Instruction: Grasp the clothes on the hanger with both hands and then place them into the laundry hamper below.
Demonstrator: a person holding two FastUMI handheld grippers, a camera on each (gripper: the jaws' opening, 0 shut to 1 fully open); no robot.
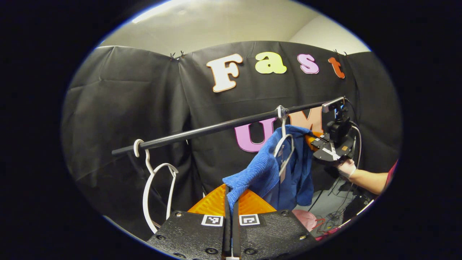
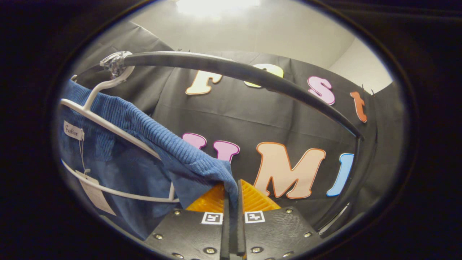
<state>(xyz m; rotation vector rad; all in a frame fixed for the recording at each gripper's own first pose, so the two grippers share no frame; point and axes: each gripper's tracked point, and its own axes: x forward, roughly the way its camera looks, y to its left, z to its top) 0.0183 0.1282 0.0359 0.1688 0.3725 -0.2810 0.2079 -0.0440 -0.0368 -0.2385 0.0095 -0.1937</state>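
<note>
Sweater (image 1: 265, 169), blue knit, hangs on a white hanger (image 1: 285, 148) hooked over the black rail (image 1: 216, 127). In the left gripper view it sits at 3 o'clock of centre, and one corner of it is drawn down to 6 o'clock, where the left hand-held gripper (image 1: 231, 202) is closed on the fabric, both fingers pressing it. At 9 o'clock on the same rail hangs an empty hanger (image 1: 157, 184). At 3 o'clock, farther off, the right hand-held gripper (image 1: 313, 140) meets the sweater's far edge, held by a gloved hand (image 1: 347, 168). A pink object (image 1: 306, 219) lies low at 5 o'clock; what it is cannot be told.

The right gripper view shows the sweater (image 2: 144, 144) at 9 o'clock, with its hanger (image 2: 108, 126), a neck label (image 2: 73, 130) and a hang tag (image 2: 95, 195). The right hand-held gripper (image 2: 232, 196) is closed on a fold of the knit at 6 o'clock. The rail (image 2: 234, 72) arcs across 12 o'clock.
</note>
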